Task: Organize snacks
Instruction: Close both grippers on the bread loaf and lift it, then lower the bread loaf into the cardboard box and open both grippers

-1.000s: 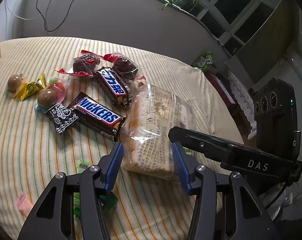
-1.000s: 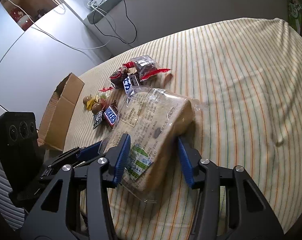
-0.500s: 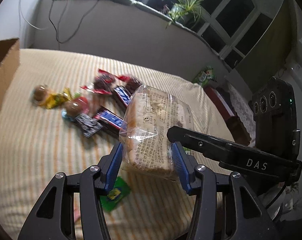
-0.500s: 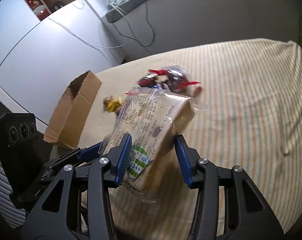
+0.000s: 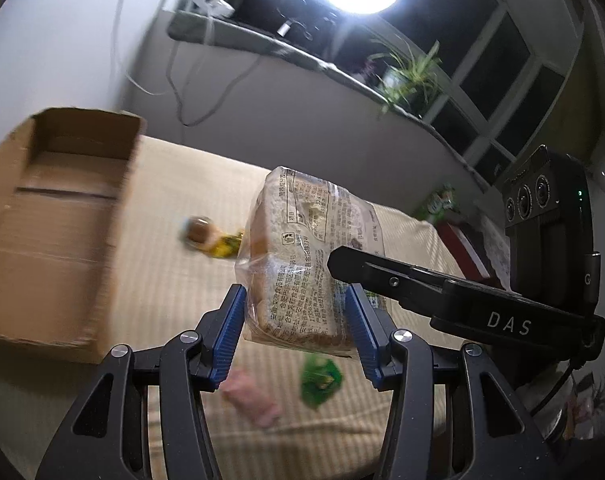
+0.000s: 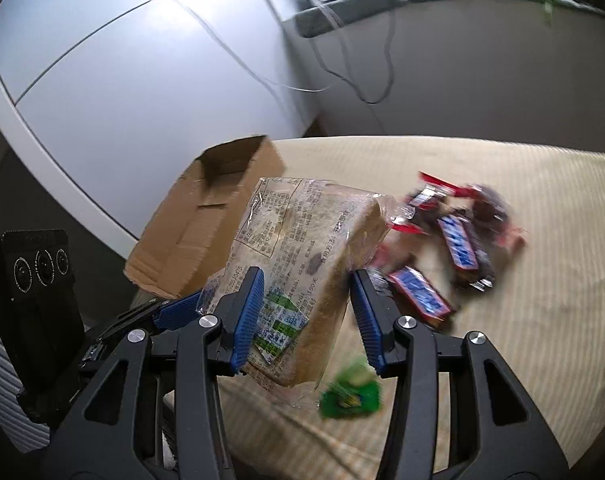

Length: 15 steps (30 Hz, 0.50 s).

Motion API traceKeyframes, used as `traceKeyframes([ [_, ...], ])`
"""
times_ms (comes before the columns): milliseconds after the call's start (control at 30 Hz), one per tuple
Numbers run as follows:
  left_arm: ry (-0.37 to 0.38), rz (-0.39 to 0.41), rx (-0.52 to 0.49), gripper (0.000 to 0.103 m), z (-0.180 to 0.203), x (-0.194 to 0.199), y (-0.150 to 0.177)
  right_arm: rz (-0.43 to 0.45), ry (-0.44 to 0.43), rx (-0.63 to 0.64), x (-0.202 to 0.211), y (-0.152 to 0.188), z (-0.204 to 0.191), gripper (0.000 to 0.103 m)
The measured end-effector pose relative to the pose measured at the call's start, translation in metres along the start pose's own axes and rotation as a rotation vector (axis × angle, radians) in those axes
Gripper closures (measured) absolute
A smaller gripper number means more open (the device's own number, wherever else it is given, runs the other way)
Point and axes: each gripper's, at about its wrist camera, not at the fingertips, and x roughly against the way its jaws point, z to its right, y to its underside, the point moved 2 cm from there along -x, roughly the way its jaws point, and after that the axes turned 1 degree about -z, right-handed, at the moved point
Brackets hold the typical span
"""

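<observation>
Since a second ago the bagged bread (image 5: 302, 256) has left the striped table (image 5: 174, 280), clamped between both the left gripper (image 5: 296, 332) and right gripper (image 6: 306, 316). One cardboard box (image 5: 58, 216) now sits at nine o'clock. Two Snickers bars (image 6: 458, 246) lie at three o'clock in the right view, one green packet (image 6: 350, 396) at six.

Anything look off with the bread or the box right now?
Nothing is damaged or spilled. The bagged bread hangs tilted above the striped cloth, gripped by both the left claw and right claw. The cardboard box sits open.
</observation>
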Motion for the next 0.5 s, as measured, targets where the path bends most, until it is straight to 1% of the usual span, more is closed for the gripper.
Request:
traceKeyframes([
  [300,-0.078,0.072,0.055,0.054,-0.038,0.033,-0.010,-0.023,-0.052,0.106,-0.033,-0.020,-0.055,0.056],
  [500,-0.147,0.110,0.088,0.054,-0.064,0.050,-0.016,-0.057,-0.103,0.159,-0.061,-0.032,-0.087,0.056],
])
